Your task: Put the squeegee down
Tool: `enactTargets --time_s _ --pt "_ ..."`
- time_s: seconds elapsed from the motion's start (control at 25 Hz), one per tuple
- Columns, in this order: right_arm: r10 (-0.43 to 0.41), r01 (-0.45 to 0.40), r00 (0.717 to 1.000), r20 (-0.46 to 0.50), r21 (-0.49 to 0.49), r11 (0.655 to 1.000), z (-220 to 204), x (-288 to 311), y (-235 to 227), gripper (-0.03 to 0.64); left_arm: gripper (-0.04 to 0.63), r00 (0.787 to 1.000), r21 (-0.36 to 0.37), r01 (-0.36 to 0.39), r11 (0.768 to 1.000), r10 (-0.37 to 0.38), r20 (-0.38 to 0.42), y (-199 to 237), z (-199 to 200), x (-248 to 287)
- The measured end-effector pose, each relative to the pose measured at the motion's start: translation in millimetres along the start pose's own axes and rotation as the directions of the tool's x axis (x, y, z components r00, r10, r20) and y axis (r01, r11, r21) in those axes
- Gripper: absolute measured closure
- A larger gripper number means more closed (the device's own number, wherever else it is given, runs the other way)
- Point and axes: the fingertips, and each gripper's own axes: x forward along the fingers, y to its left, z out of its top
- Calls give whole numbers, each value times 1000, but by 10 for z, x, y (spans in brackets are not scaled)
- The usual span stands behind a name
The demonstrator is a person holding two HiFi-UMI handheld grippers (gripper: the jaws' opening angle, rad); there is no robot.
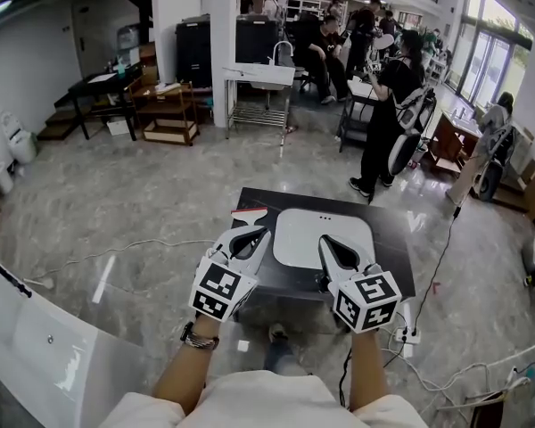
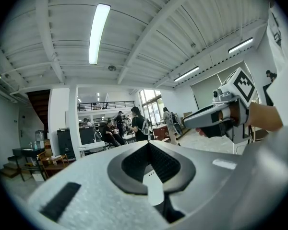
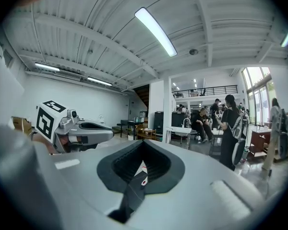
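Below, a person holds two grippers side by side over a low dark surface, both pointing away from the body. The left gripper has its jaws pressed together with nothing between them. The right gripper also has its jaws together and carries nothing.

The squeegee lies flat on the surface at its far left corner. It sits just beyond the left gripper's tip and apart from it, beside the left edge of a white tray. It looks like a short red and white strip. Its long axis runs left to right across the view, with the right end slightly farther away. It is too small to tell handle from blade. People stand and sit farther back in the room.
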Motion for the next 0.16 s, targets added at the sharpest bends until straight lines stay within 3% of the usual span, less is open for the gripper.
enactTargets --time_s 0.16 --pt "-1 1 1000 3 -2 1000 26 21 -12 611 591 1000 1 -4 1000 4 4 34 30 15"
